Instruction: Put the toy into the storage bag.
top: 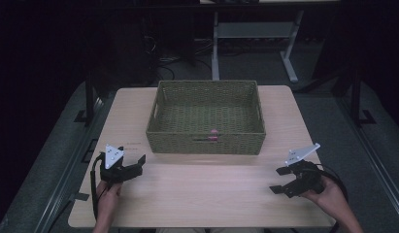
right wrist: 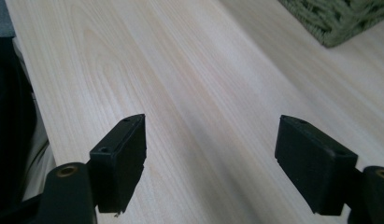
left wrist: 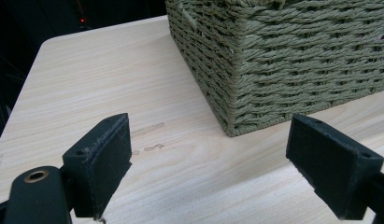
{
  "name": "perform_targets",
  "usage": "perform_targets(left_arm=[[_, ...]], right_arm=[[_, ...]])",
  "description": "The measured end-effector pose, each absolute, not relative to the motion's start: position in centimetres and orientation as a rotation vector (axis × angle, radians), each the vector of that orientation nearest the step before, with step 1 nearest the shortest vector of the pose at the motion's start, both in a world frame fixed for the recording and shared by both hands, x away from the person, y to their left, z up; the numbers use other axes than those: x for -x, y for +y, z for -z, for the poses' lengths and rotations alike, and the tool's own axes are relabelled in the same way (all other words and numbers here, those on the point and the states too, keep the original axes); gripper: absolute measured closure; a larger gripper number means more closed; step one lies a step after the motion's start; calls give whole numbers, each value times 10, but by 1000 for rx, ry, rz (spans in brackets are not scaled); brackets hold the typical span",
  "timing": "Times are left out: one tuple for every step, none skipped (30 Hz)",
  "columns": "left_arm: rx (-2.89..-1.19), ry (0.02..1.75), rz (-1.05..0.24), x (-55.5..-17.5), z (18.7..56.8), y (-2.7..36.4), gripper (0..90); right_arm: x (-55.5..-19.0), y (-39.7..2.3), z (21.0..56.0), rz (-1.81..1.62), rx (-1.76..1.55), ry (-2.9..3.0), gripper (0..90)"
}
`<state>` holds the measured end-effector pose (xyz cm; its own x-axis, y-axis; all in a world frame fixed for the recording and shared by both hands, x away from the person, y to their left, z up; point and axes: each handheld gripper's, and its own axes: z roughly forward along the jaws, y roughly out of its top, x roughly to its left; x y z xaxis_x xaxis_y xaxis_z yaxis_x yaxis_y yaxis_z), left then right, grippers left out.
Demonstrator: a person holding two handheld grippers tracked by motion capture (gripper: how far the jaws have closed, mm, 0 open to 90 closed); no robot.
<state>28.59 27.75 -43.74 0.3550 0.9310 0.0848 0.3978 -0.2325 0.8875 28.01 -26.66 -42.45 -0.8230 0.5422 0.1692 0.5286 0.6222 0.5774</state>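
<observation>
A green woven basket (top: 207, 116) stands at the middle back of the light wooden table (top: 207, 194). Something small and pink (top: 214, 132) lies inside it against the near wall. My left gripper (top: 139, 164) rests near the table's front left, open and holding nothing, pointing toward the basket's near left corner (left wrist: 273, 60). In its own view the left gripper (left wrist: 210, 163) has bare wood between the jaws. My right gripper (top: 278, 180) sits at the front right, open and holding nothing. In its own view the right gripper (right wrist: 210, 158) faces bare tabletop, with a basket corner (right wrist: 339, 18) far off.
Faint marks (left wrist: 147, 140) show on the wood left of the basket. Beyond the table stand a white desk frame (top: 250, 34) and cables on a dark floor. Metal rails run along both sides of the table.
</observation>
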Motion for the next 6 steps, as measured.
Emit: perform_targets(left_arm=[[-1797, 1171, -822, -286, 437, 277, 137], [-1798, 1169, -823, -285, 437, 277, 137], [-1799, 1164, -826, -285, 437, 277, 137], [-1798, 1164, -827, -285, 437, 277, 137], [-1794, 1164, -827, -285, 437, 278, 137], [-1794, 1164, -827, -285, 437, 278, 137]], right_arm=[[-278, -267, 426, -992, -930, 2802, 242], [-276, -267, 427, -1001, -930, 2797, 242], [-271, -265, 426, -1002, -929, 2781, 241], [-268, -263, 426, -991, -923, 2768, 236], [-264, -261, 424, -985, -921, 2753, 230], [-264, -261, 424, -985, -921, 2753, 230]])
